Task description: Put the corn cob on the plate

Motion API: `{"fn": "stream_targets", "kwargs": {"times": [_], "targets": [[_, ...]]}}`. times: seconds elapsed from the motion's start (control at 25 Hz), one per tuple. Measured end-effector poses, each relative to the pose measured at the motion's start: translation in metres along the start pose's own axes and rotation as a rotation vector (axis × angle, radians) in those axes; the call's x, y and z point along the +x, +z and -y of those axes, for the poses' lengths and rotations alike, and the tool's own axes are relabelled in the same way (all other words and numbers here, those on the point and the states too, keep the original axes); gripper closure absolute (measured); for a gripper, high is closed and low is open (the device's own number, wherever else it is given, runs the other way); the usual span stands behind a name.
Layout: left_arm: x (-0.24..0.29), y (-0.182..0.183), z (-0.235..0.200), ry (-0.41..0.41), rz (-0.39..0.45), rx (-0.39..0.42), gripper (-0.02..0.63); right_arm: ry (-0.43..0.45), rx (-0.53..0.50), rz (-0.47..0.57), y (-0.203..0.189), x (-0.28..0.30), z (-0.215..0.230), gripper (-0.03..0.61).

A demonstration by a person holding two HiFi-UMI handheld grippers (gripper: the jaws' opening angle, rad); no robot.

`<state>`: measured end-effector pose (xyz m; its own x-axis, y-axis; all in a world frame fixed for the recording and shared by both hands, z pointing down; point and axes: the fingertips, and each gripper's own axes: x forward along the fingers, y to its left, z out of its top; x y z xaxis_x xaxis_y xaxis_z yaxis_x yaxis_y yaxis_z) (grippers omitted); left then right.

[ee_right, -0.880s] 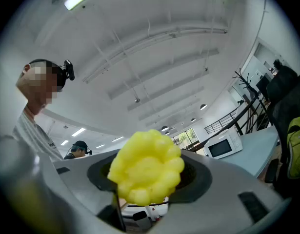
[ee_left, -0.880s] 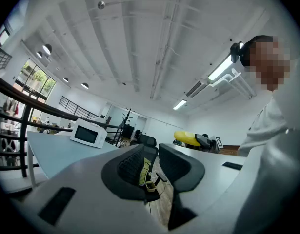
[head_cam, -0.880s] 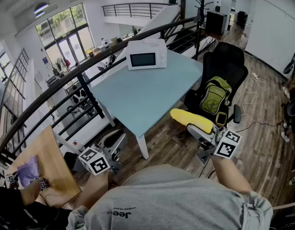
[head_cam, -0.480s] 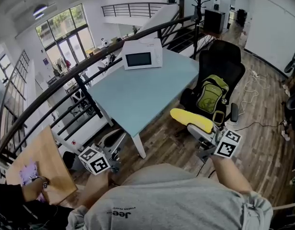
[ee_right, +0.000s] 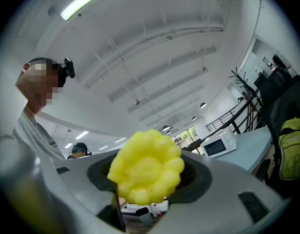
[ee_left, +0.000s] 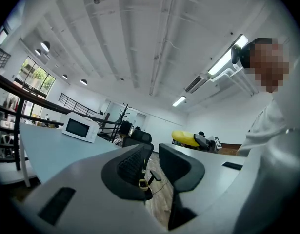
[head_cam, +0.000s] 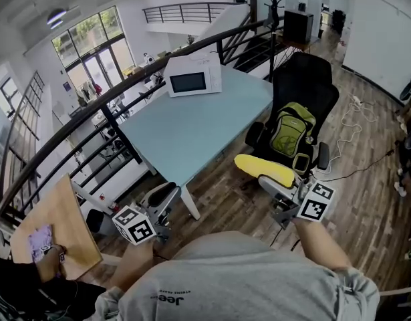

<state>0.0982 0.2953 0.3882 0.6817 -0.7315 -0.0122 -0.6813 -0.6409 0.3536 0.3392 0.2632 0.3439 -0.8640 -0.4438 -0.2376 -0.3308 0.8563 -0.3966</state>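
Observation:
The yellow corn cob (head_cam: 264, 168) lies crosswise in my right gripper (head_cam: 280, 182), which is shut on it at waist height over the wooden floor. In the right gripper view the cob's knobbly end (ee_right: 147, 167) fills the space between the jaws. My left gripper (head_cam: 157, 200) hangs low at the left, its marker cube (head_cam: 133, 225) facing up. In the left gripper view its jaws stand a narrow gap apart with nothing between them, and the corn cob (ee_left: 185, 138) shows far off. No plate shows in any view.
A teal table (head_cam: 192, 136) with a white microwave (head_cam: 193, 76) stands ahead. Right of it is a black chair (head_cam: 311, 85) carrying a green backpack (head_cam: 292, 131). A black railing (head_cam: 91, 119) runs behind. At lower left another person's hand rests on a wooden table (head_cam: 61, 223).
The head view has shifted a little, so the table and microwave sit further left. Both grippers keep their places. The purple thing on the wooden table has moved lower.

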Motion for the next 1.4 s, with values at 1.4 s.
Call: {"fn": "stream_targets", "kwargs": {"times": [1.4], "targets": [[-0.007, 0.078, -0.209, -0.113, 0.000, -0.007, 0.505, -0.056, -0.047, -0.033, -0.027, 0.216, 0.039, 0.324]]}}
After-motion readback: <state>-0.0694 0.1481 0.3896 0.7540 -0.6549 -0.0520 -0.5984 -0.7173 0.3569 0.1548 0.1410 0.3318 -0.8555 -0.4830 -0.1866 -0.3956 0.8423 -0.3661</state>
